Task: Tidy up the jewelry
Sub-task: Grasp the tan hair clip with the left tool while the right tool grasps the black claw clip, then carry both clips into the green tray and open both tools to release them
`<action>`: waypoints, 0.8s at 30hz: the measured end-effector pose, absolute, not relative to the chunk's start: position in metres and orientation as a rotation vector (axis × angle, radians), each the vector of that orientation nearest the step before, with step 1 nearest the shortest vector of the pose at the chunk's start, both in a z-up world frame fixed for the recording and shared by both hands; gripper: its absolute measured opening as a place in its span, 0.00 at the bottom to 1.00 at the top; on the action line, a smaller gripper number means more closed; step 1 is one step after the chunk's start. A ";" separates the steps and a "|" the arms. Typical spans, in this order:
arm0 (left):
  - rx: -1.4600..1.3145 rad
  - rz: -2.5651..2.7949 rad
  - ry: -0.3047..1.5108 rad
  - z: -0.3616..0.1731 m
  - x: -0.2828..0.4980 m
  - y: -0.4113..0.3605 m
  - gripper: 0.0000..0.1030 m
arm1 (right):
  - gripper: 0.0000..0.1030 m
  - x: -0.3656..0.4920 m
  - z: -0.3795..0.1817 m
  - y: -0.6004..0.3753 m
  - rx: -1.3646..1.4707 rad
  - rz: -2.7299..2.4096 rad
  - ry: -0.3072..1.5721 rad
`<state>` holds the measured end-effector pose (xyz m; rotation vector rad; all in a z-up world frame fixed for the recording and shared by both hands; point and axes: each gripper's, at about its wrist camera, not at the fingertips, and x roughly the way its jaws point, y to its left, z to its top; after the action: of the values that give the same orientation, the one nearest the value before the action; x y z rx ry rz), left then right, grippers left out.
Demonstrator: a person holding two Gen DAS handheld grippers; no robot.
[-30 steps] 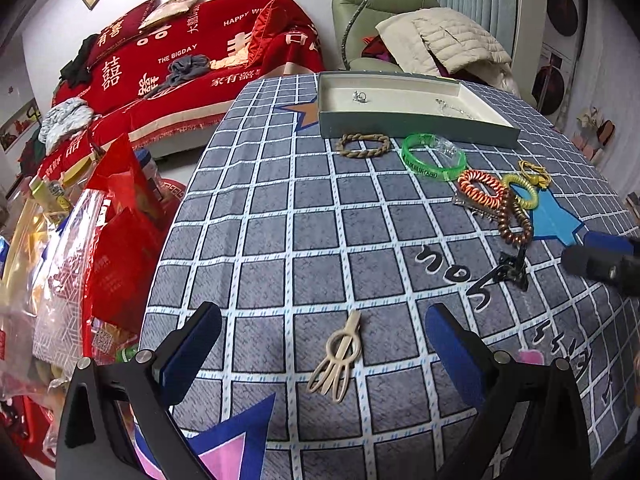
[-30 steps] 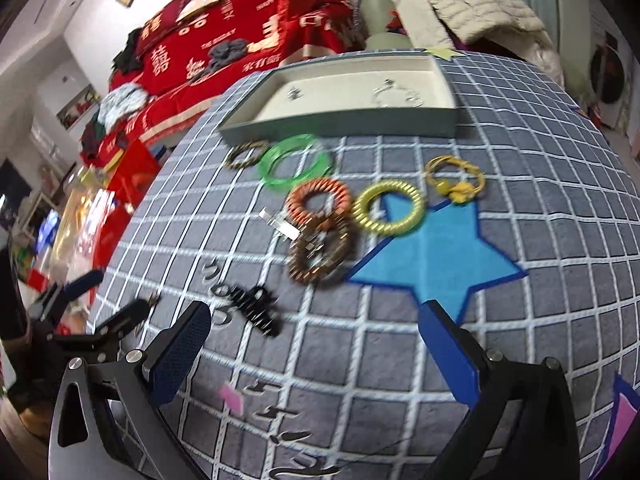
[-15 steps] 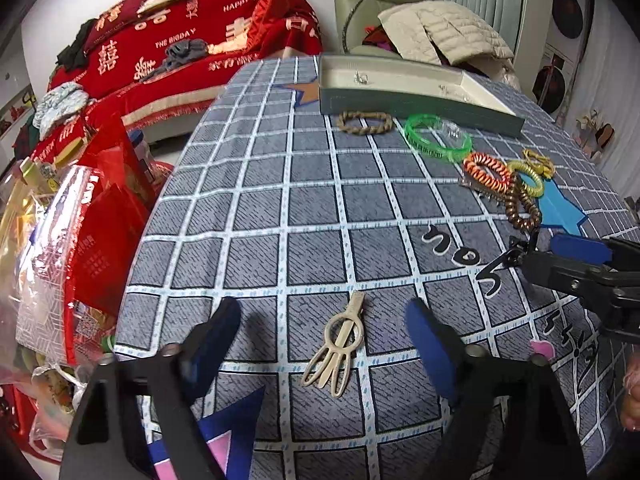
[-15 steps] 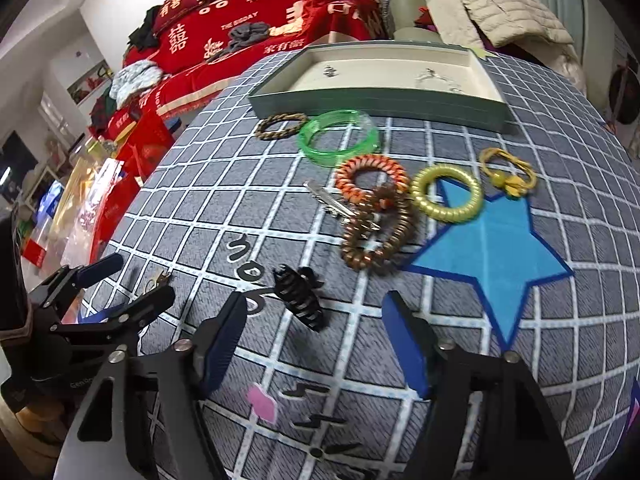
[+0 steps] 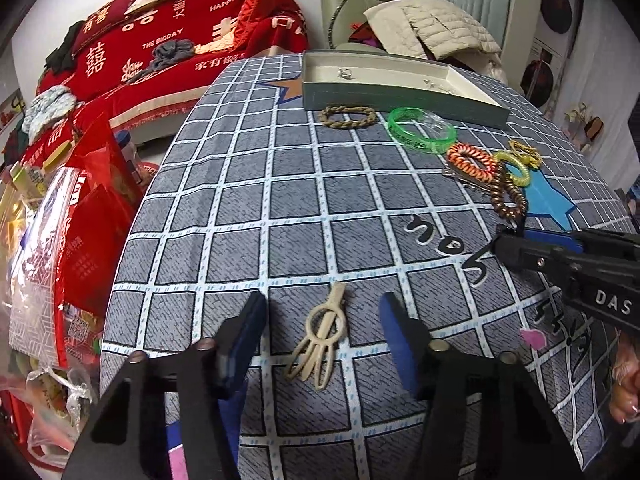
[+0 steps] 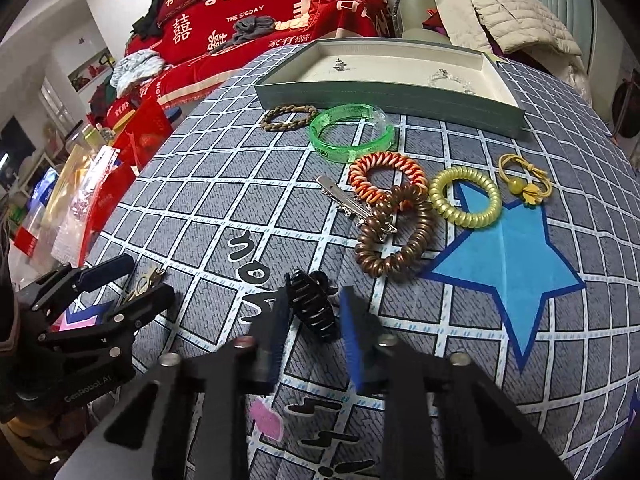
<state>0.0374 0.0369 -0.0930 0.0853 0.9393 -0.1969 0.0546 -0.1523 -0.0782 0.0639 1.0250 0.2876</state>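
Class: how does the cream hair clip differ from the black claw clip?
The cream hair clip is flat, slim and pale; the black claw clip is chunky, toothed and dark. The cream one lies between wide-apart left jaws, the black one between narrowed right jaws. Both rest on the checked tablecloth.

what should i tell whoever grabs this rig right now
Left gripper: jaws have just been closing around the beige hair clip, not yet touching.
Right gripper: just closed in on the black claw clip, pads about at its sides.
Tray at the far edge holds only a few small silver pieces.
Left: both clips, bracelets, coil ties, the silver clip still on the cloth.
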 end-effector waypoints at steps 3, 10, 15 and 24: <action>0.097 -0.213 0.934 -0.091 0.036 0.034 0.47 | 0.19 0.053 -0.078 -0.152 0.063 0.286 1.020; 0.068 -0.235 0.935 -0.090 0.034 0.034 0.40 | 0.19 0.052 -0.078 -0.152 0.064 0.285 1.017; 0.014 -0.250 0.946 -0.086 0.035 0.040 0.40 | 0.19 0.050 -0.071 -0.157 0.081 0.293 1.008; -0.011 -0.275 0.908 -0.065 0.036 0.038 0.40 | 0.18 0.051 -0.056 -0.172 0.130 0.304 0.984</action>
<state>0.0361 0.0378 -0.0645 -0.0112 0.9084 -0.2749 0.0506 -0.1721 -0.0555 0.1302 0.9836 0.3036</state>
